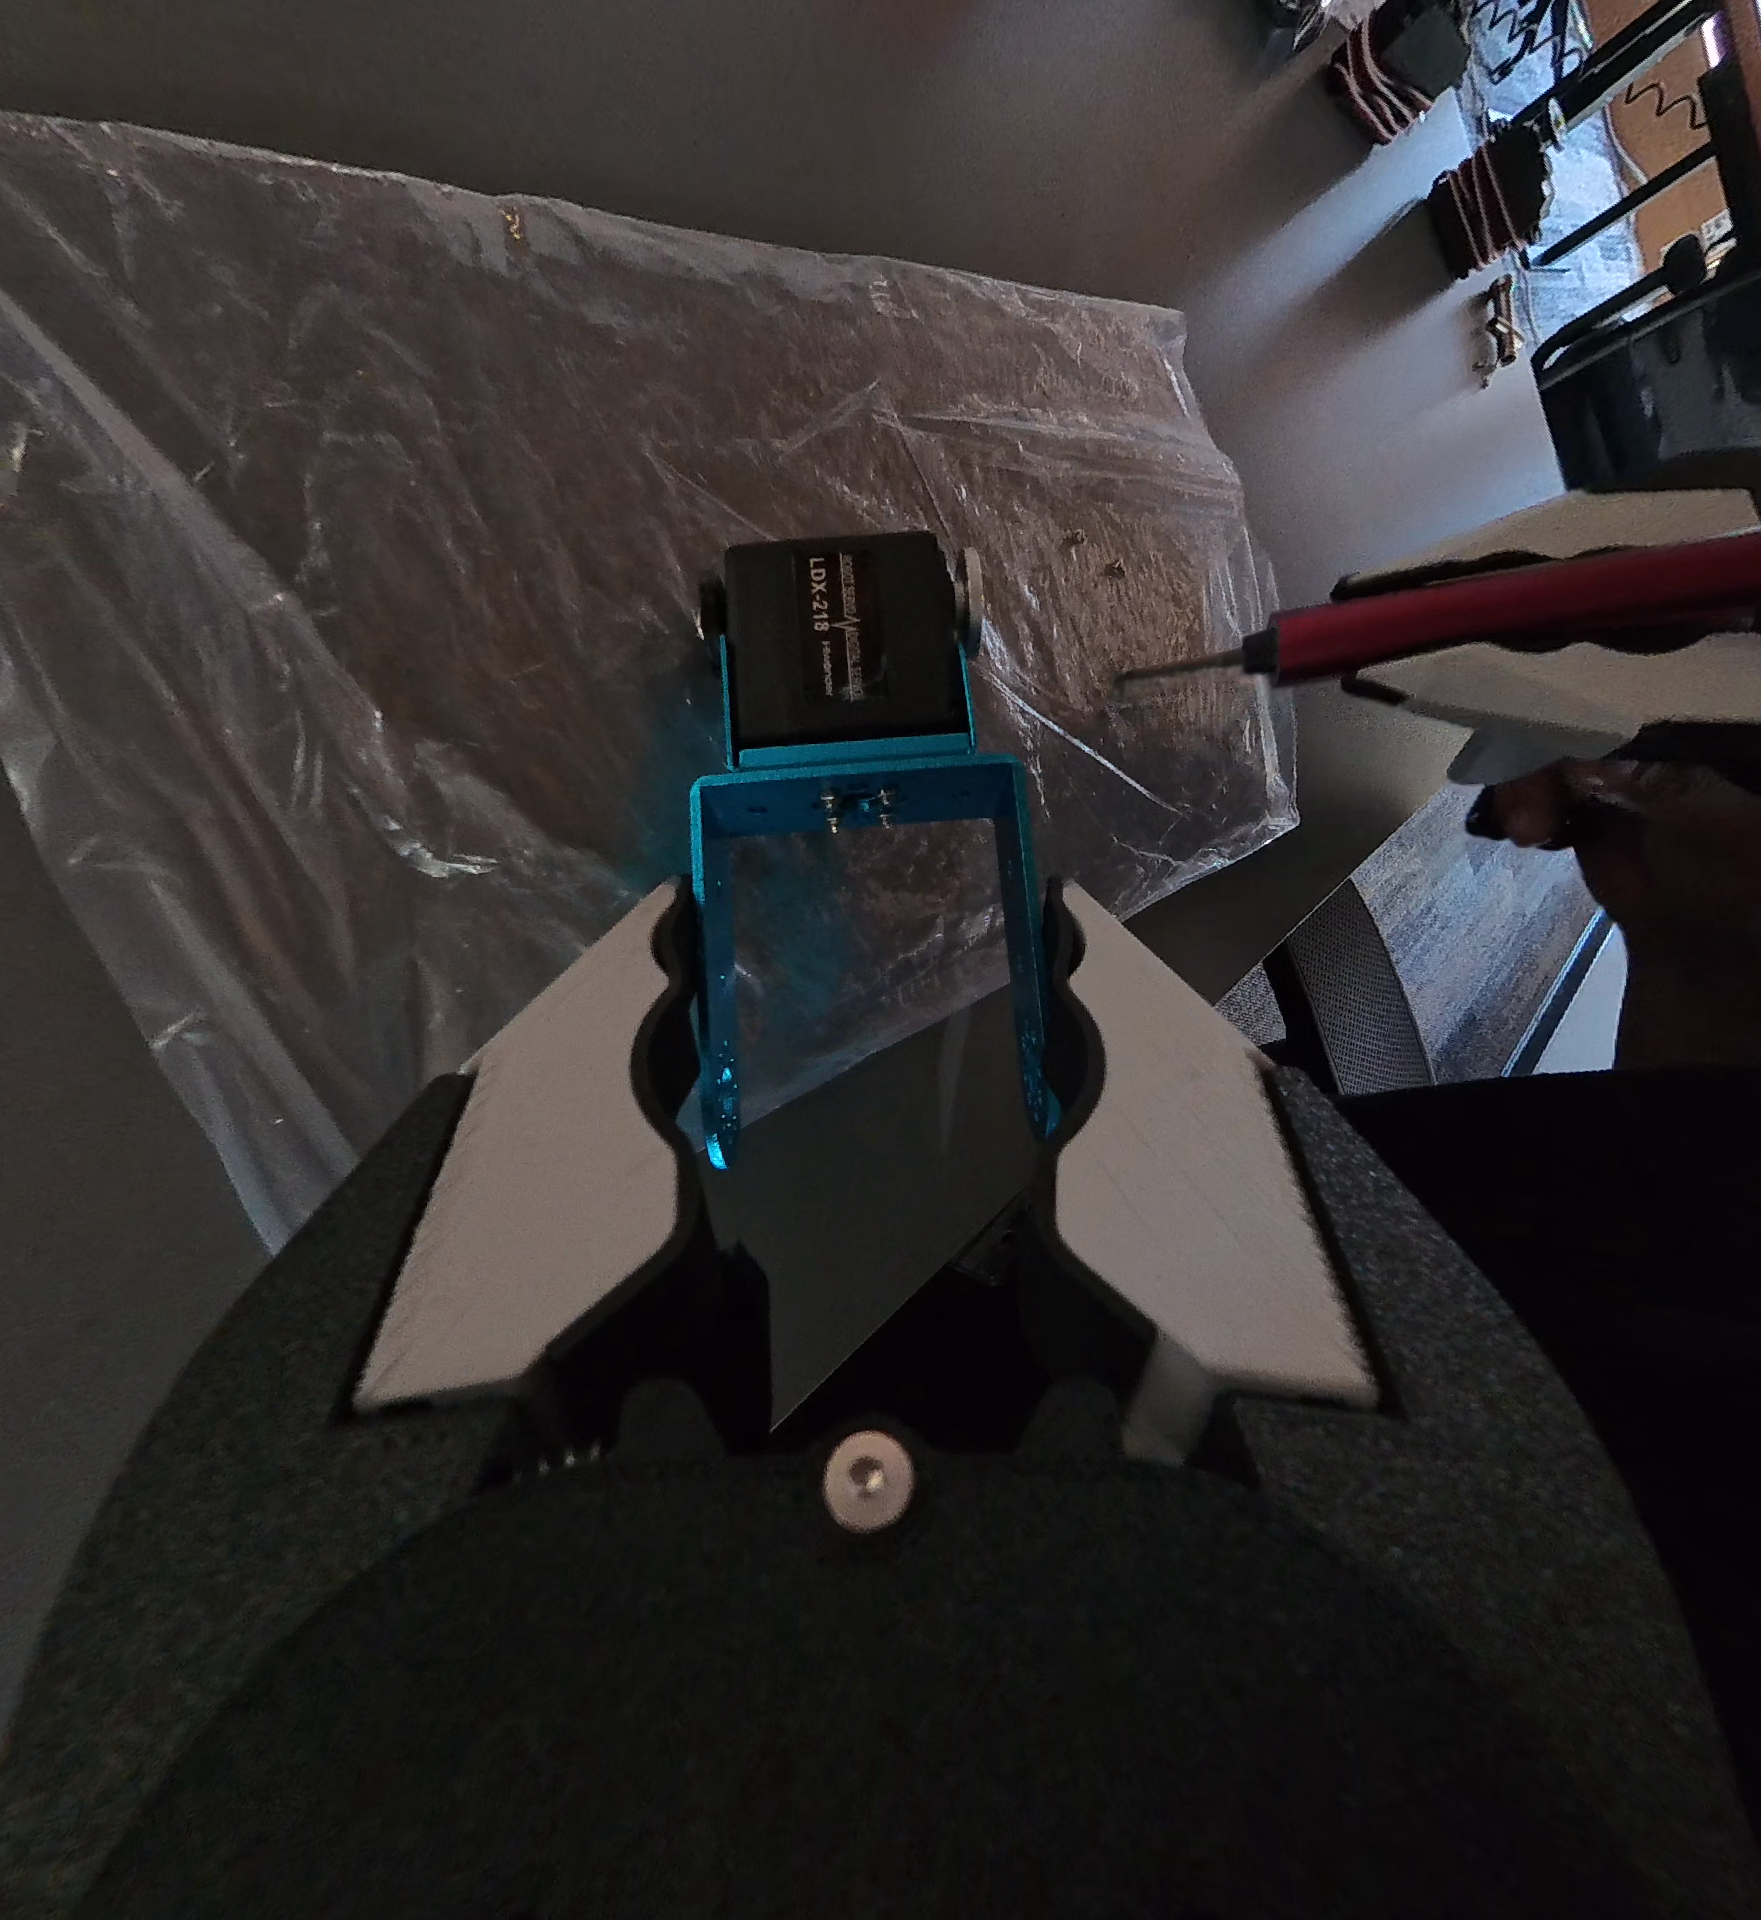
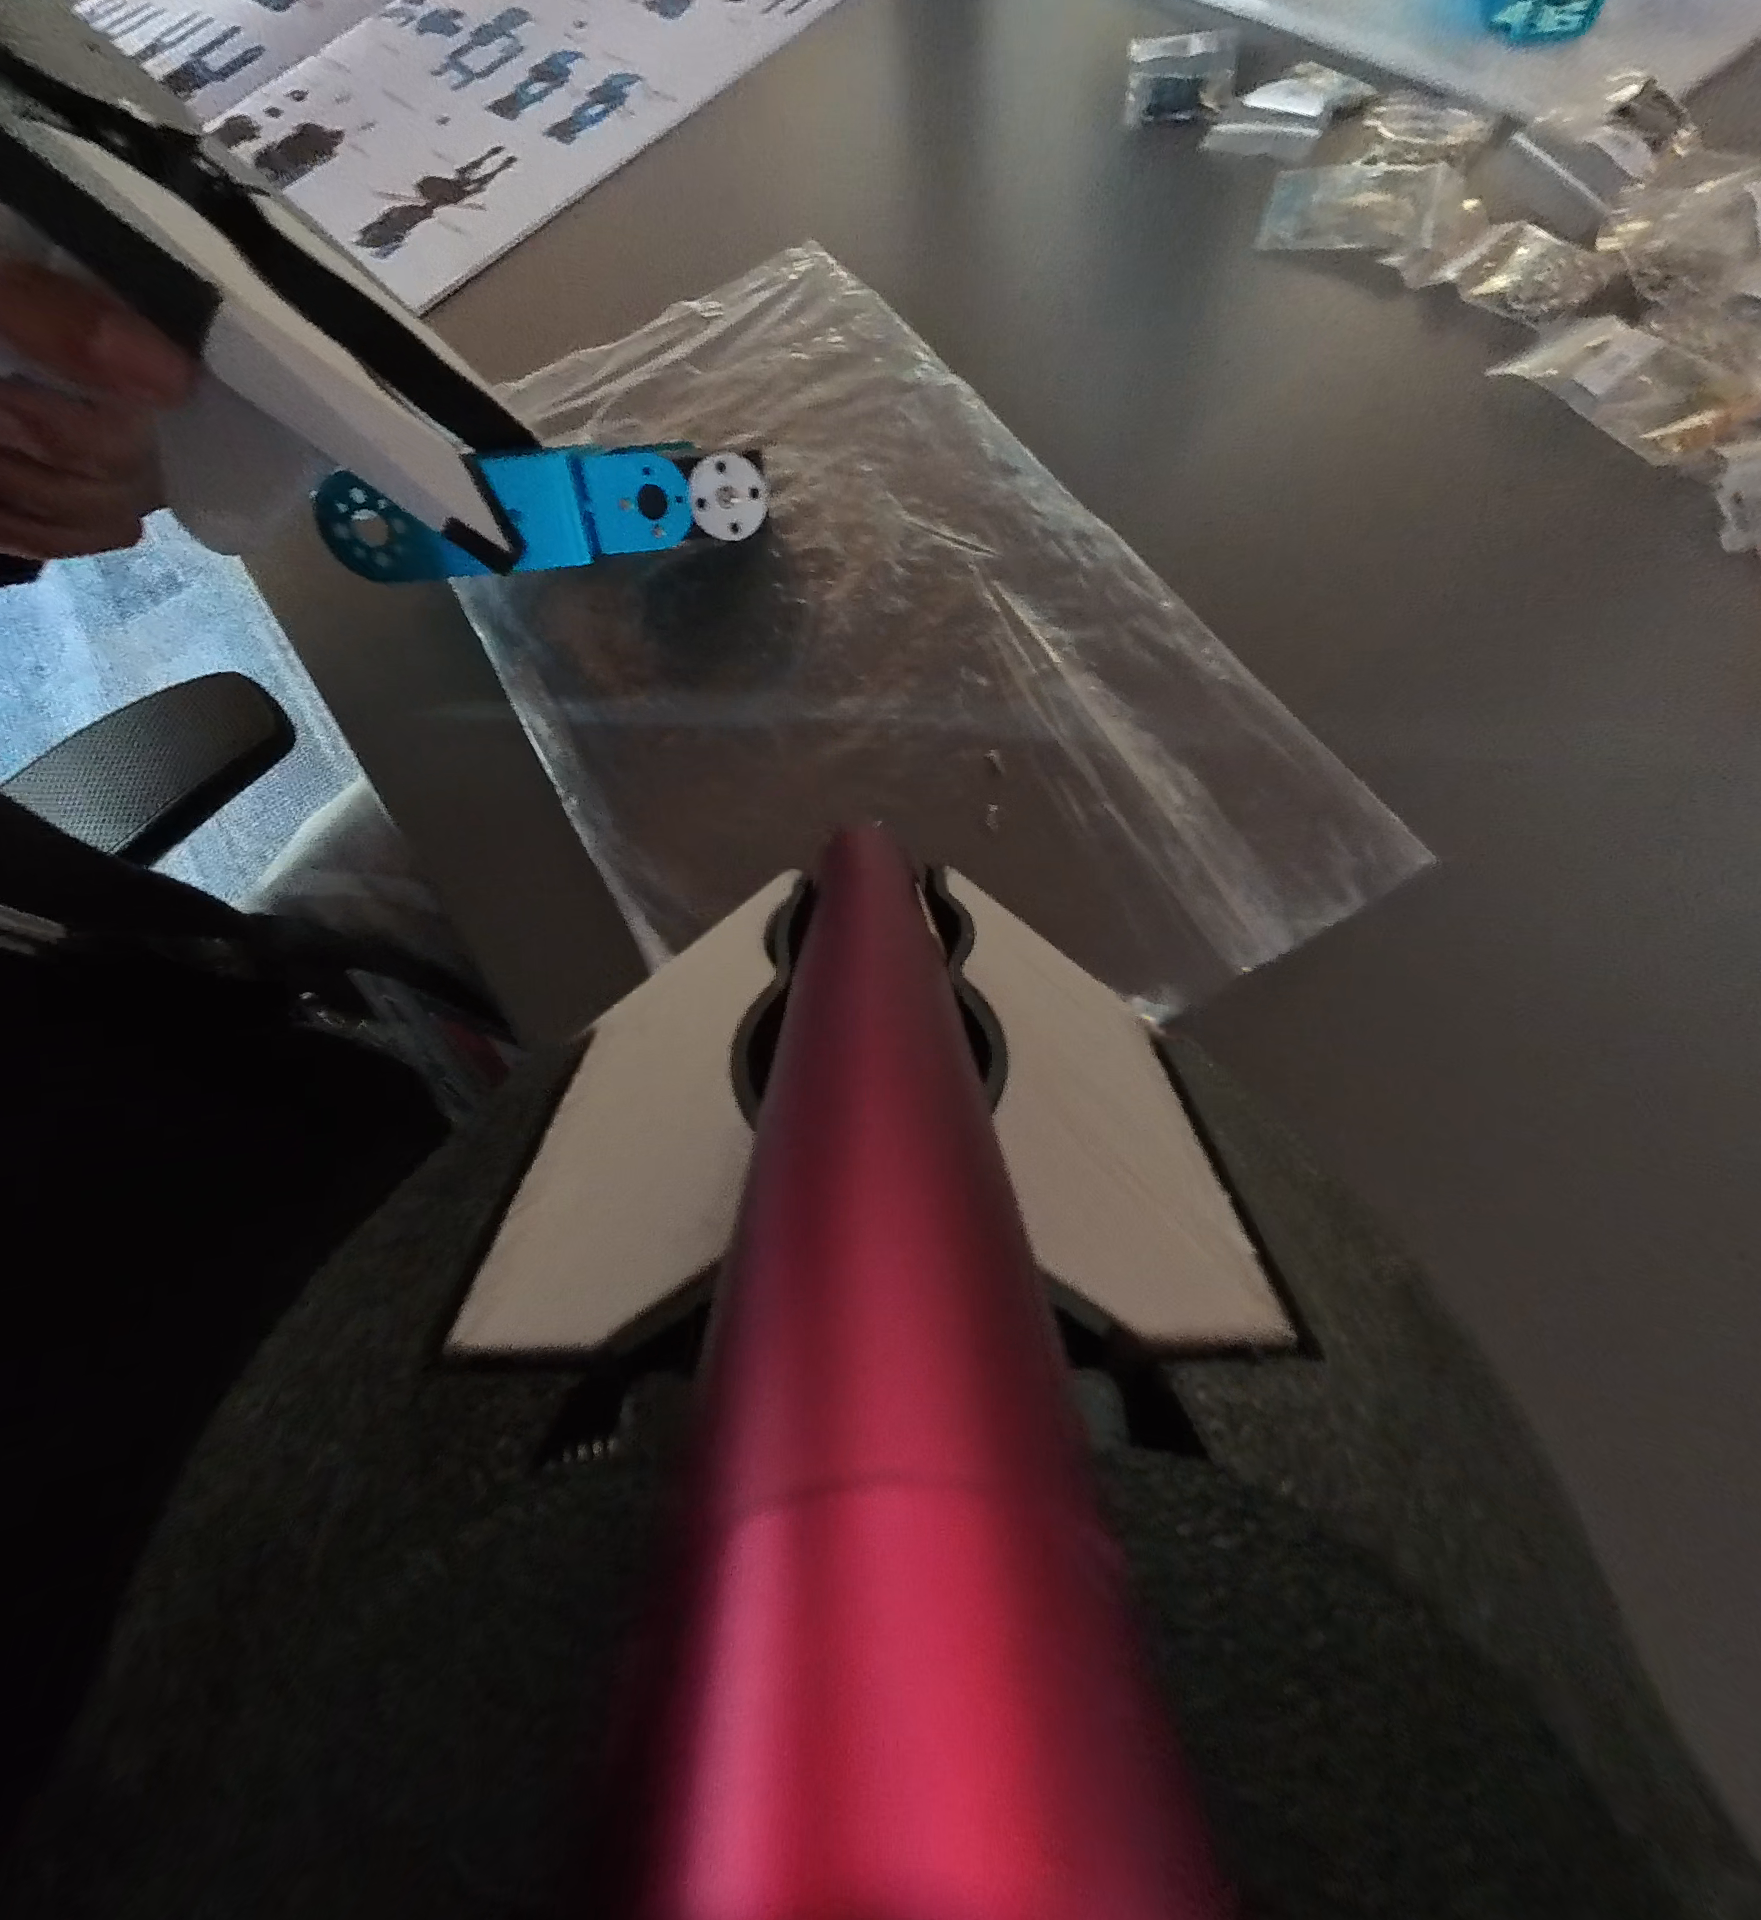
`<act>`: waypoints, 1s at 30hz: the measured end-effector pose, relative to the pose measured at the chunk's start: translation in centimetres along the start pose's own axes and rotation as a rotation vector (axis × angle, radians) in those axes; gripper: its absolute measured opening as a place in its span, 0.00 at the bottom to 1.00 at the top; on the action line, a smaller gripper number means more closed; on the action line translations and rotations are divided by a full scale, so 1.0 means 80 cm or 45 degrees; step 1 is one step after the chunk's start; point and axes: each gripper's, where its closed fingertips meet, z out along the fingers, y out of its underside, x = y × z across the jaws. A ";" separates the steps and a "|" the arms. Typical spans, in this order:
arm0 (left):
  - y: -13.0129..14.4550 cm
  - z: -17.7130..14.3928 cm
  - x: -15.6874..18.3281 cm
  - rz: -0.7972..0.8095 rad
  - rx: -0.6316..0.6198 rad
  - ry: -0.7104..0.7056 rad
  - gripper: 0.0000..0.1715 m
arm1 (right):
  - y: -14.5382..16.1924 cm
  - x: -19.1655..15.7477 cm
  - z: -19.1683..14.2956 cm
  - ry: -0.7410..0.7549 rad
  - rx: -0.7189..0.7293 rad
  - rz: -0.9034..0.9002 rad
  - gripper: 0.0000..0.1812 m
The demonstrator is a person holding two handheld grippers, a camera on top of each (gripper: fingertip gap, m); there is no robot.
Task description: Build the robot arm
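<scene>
My left gripper (image 1: pixel 863 914) is shut on a blue U-shaped metal bracket (image 1: pixel 715 935), held above the table. A second blue bracket with a black servo motor (image 1: pixel 840 634) is fixed to its far end. My right gripper (image 2: pixel 865 894) is shut on a red screwdriver (image 2: pixel 855 1351); its thin bit (image 1: pixel 1172 667) points toward the servo from the right, a short gap away. In the right wrist view the left gripper (image 2: pixel 471 520) holds the blue bracket (image 2: pixel 554 514) at upper left, with the servo's white round horn (image 2: pixel 730 497) facing me.
A clear plastic bag (image 2: pixel 959 665) lies on the grey table (image 2: pixel 1478 1143) under both grippers. A printed instruction sheet (image 2: pixel 460 114) lies far left, several small parts bags (image 2: pixel 1634 312) far right. A chair (image 2: pixel 149 748) stands by the table edge. A person's hand (image 1: pixel 1686 862) holds the right gripper.
</scene>
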 end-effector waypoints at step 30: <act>0.008 0.004 -0.003 0.282 -0.049 -0.108 0.38 | -0.042 -0.014 -0.015 -0.208 0.271 0.155 0.12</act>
